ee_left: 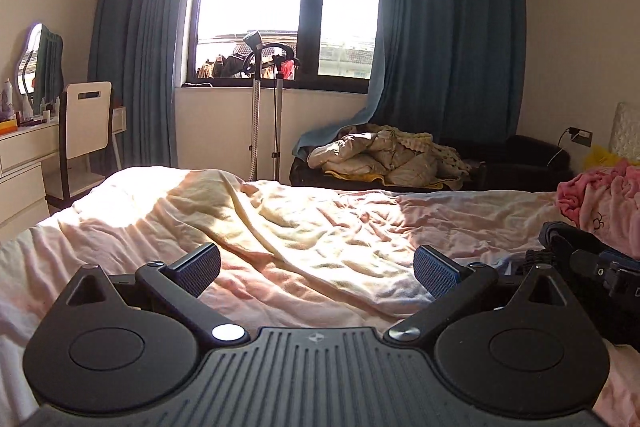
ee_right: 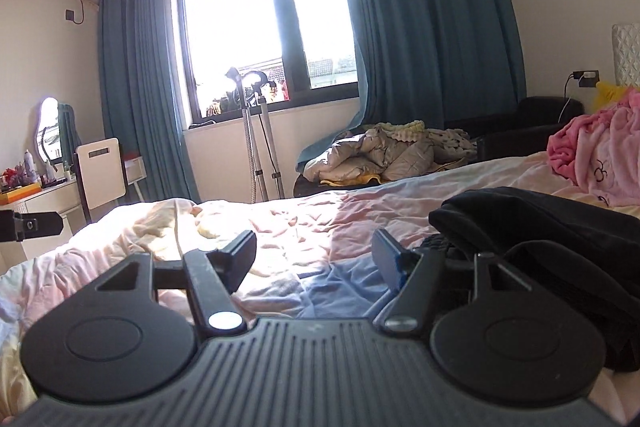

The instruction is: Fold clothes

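A black garment [ee_right: 560, 227] lies crumpled on the bed at the right, just beside my right gripper's right finger. My right gripper [ee_right: 314, 257] is open and empty, low over the pink and cream bedsheet [ee_right: 304, 219]. My left gripper [ee_left: 316, 271] is open and empty, low over the same sheet [ee_left: 280, 219]. The right gripper's body [ee_left: 592, 263] shows at the right edge of the left wrist view. A pink garment [ee_right: 600, 155] lies heaped further back on the right; it also shows in the left wrist view [ee_left: 600, 203].
A low black couch with a quilted beige blanket [ee_left: 384, 155] stands beyond the bed under blue curtains. A garment steamer stand [ee_left: 260, 107] stands by the window. A white dressing table [ee_left: 24, 155] and chair [ee_left: 86, 131] are at the left.
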`<state>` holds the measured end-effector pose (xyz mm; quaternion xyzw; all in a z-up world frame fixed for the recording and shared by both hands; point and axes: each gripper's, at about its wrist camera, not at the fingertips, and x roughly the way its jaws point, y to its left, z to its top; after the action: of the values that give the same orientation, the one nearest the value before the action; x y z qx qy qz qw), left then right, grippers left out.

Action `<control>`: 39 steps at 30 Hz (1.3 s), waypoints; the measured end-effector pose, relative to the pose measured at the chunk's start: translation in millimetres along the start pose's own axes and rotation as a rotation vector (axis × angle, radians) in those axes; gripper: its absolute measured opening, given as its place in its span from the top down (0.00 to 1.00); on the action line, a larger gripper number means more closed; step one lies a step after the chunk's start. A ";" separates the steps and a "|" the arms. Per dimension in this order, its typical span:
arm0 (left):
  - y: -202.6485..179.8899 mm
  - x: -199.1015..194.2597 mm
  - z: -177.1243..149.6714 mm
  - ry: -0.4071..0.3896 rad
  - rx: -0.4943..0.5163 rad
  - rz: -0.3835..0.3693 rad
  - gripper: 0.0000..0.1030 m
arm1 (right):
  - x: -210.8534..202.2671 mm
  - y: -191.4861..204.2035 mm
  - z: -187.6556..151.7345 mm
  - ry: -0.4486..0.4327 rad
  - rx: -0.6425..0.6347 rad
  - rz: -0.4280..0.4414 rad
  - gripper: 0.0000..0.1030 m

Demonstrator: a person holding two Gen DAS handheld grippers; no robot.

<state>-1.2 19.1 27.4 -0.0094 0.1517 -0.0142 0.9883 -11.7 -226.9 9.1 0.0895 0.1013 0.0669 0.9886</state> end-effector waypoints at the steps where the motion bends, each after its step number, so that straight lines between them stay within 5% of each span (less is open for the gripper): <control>1: -2.1 2.8 -3.0 0.007 0.012 0.002 0.00 | 3.2 -0.5 -2.0 0.001 0.000 -0.002 0.37; 12: -14.4 -3.0 -16.0 -0.017 0.059 -0.009 0.00 | 14.7 1.1 -12.7 0.009 -0.055 -0.005 0.35; 39: -15.7 -2.1 -19.1 -0.022 0.052 0.002 0.00 | 14.7 0.2 -16.7 -0.023 -0.071 -0.024 0.12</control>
<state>-9.4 3.2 10.2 0.0161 0.1404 -0.0173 0.9898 -1.0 -221.8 -9.7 0.0538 0.0885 0.0575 0.9930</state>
